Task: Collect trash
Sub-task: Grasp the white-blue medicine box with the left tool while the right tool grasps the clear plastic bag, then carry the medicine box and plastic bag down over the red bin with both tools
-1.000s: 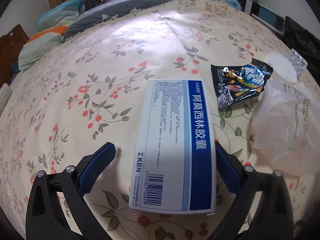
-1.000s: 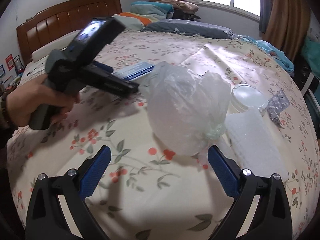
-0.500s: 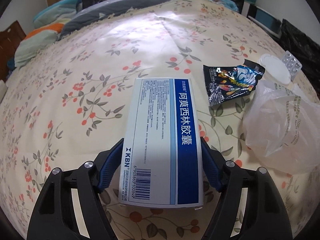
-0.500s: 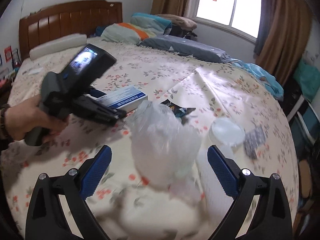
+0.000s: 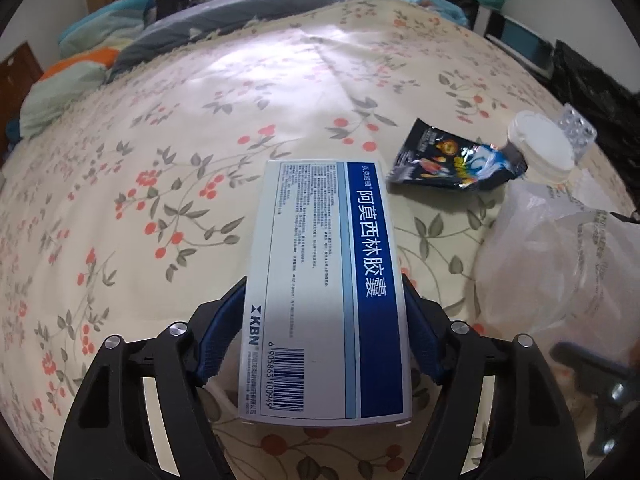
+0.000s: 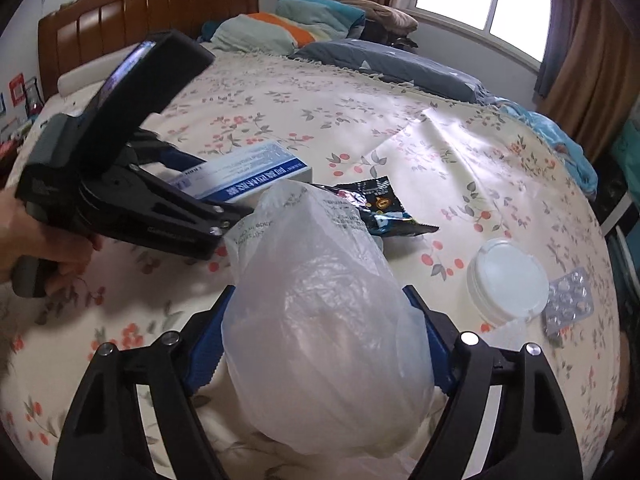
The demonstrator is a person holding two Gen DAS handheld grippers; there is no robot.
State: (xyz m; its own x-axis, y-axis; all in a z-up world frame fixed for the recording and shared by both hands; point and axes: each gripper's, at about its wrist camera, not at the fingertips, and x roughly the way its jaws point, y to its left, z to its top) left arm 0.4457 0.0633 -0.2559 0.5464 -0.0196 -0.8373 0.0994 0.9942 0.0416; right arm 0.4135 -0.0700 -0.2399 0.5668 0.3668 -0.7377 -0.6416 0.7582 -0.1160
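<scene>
A white and blue medicine box (image 5: 320, 240) sticks out forward from my left gripper (image 5: 323, 280), which is shut on its long sides. From the right wrist, the same box (image 6: 256, 168) shows in that gripper, held by a hand (image 6: 24, 232). A crumpled clear plastic bag (image 6: 320, 340) fills the gap of my right gripper (image 6: 319, 288). Its jaws are closing, and both blue pads touch the bag's sides. The bag (image 5: 560, 260) lies to the right of the box on the floral bedspread (image 5: 160, 160).
A black snack wrapper (image 6: 380, 208), a round white lid (image 6: 508, 284) and a silver blister pack (image 6: 568, 300) lie beyond the bag to the right. Pillows (image 6: 280, 28) and a wooden headboard (image 6: 120, 12) line the far end. A black bag (image 5: 592, 92) sits past the bed's right edge.
The left jaws closed from wide open onto the box's sides. The right gripper moved up to the plastic bag, and its jaws narrowed around it.
</scene>
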